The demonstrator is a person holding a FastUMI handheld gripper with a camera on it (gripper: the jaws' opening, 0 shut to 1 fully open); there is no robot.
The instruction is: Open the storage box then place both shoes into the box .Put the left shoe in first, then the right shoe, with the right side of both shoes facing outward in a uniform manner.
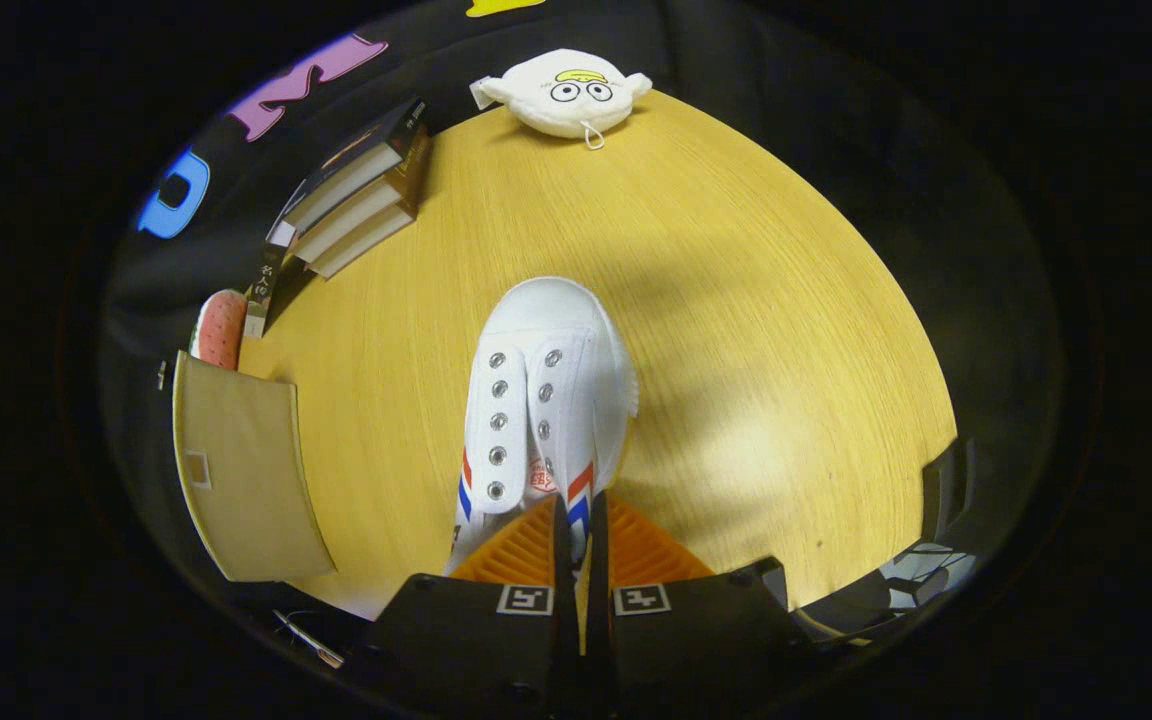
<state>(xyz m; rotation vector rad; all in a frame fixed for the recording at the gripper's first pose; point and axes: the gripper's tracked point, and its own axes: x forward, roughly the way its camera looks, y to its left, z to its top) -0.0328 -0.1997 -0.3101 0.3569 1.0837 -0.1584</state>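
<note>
One white shoe [546,400] is held by the gripper [579,545], whose two fingers [526,550] are pinched nearly together on the shoe's heel end, one on each side of the collar edge. The shoe stretches straight ahead of the fingers with its toe pointing away, its top with two rows of empty eyelets facing up and red and blue stripes on both sides near the fingers. It lies over the yellow wooden counter [736,300]; whether the sole touches the wood cannot be told. The gripper points forward and downward over the counter. To the left of the fingers sits one tan flat box panel [246,470] at the counter's edge. Beyond it rests one stack of three books [356,200]. Farthest off lies one white plush toy [566,92].
</note>
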